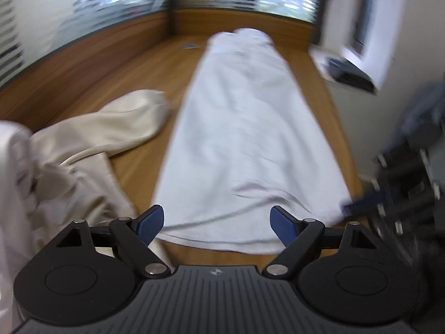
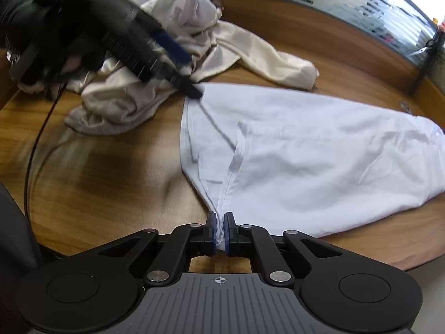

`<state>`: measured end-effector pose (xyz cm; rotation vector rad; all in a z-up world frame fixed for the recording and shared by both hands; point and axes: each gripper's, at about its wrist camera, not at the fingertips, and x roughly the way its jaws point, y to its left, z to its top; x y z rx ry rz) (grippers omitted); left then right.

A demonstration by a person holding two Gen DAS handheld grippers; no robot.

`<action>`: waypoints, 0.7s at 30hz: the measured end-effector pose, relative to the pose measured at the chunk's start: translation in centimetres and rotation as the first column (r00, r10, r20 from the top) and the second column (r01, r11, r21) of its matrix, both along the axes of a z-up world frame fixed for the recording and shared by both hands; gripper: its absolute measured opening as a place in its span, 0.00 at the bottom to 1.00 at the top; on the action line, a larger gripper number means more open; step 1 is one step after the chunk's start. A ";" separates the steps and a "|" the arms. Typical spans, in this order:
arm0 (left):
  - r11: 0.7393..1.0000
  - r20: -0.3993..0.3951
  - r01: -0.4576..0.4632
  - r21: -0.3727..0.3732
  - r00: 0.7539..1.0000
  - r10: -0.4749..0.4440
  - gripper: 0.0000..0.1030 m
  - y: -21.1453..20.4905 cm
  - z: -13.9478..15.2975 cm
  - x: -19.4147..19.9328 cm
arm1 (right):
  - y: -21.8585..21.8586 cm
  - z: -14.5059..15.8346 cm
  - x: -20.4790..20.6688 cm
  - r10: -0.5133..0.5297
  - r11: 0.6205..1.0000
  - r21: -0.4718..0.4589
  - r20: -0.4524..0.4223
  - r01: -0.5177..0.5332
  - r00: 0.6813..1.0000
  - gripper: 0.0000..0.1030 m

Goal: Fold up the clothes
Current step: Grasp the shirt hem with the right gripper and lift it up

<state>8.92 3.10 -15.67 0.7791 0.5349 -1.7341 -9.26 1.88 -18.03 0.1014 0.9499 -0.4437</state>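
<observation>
Two grippers: right gripper (image 2: pixel 220 229) pinches near hem corner of thin white cotton garment (image 2: pixel 306 150); left gripper (image 1: pixel 215 224) spread. Limp, light; grip hem corners.

Left gripper (image 1: pixel 216 224) spread wide and empty, right gripper (image 2: pixel 220 229) pinched tight on cloth.

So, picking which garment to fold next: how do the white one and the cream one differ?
The white garment lies spread flat along the wooden table; the cream garment sits crumpled in a heap. The right gripper pinches the white one's corner; nothing grips the cream one. Both rest on the table.
</observation>
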 end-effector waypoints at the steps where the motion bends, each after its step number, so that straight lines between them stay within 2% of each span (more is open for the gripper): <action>1: 1.000 0.013 0.009 -0.003 1.000 -0.009 0.88 0.0 -0.3 -0.4 | -0.1 0.5 0.0 -0.002 1.000 -0.002 0.005 0.002 1.000 0.07; 11: 0.995 0.137 0.093 -0.029 0.987 -0.088 0.89 0.3 -3.5 -4.2 | -1.1 3.7 0.2 -0.034 0.999 -0.017 0.039 0.035 0.999 0.06; 13: 0.997 0.127 0.075 -0.036 0.989 -0.070 0.85 -0.4 -3.2 -3.7 | -1.2 4.0 0.2 -0.039 0.999 -0.015 0.045 0.040 0.998 0.06; 15: 0.997 0.117 0.057 -0.043 0.992 -0.051 0.71 -1.0 -2.9 -3.2 | -1.3 4.1 0.1 -0.045 0.999 -0.004 0.054 0.046 0.997 0.07; 16: 0.998 0.112 0.047 -0.047 0.993 -0.042 0.69 -1.3 -2.7 -2.9 | -1.3 4.1 0.0 -0.049 0.999 -0.001 0.058 0.049 0.997 0.08; 17: 0.998 0.097 0.041 -0.044 0.995 -0.036 0.65 -1.6 -2.5 -2.7 | -1.2 4.1 0.0 -0.053 0.999 0.002 0.061 0.053 0.997 0.10; 19: 0.999 0.059 0.031 -0.030 0.998 -0.029 0.64 -2.1 -1.9 -2.4 | -0.9 4.2 -0.3 -0.058 0.998 0.001 0.080 0.058 0.995 0.21; 21: 1.000 0.040 0.022 -0.019 0.999 -0.021 0.64 -2.5 -1.4 -2.4 | -0.5 4.3 -0.5 -0.055 0.998 -0.011 0.093 0.056 0.994 0.45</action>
